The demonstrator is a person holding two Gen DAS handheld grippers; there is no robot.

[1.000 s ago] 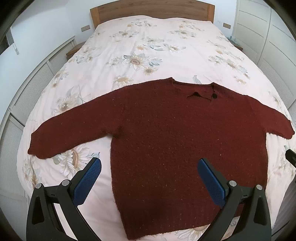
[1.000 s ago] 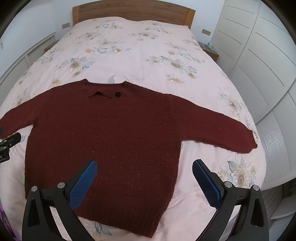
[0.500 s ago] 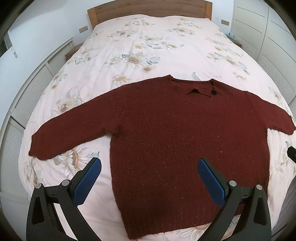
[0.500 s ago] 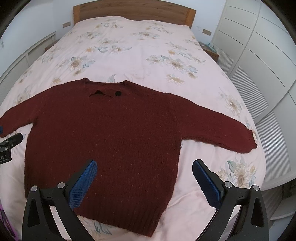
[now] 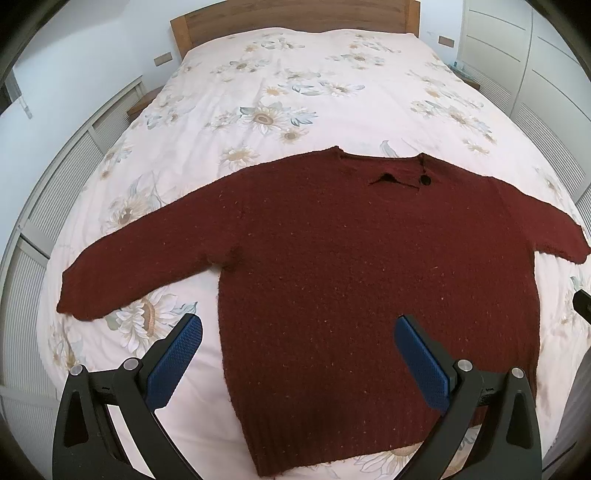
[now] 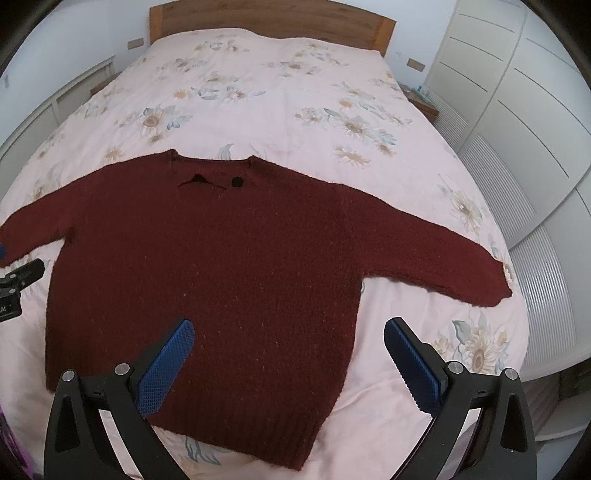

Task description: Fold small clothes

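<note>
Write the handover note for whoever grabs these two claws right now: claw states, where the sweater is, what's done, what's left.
Left claw: open, empty, hovering above the sweater's lower left edge.
Right claw: open, empty, hovering above the sweater's lower right side.
Dark red knit sweater: lying flat on the floral bedspread, neckline toward the wooden headboard, hem nearest the claws, left sleeve and right sleeve both spread out to the sides.
Done: sweater laid out flat; no fold made yet.
Left: fold each sleeve in over the body, then fold the body up, probably hem toward neckline.
</note>
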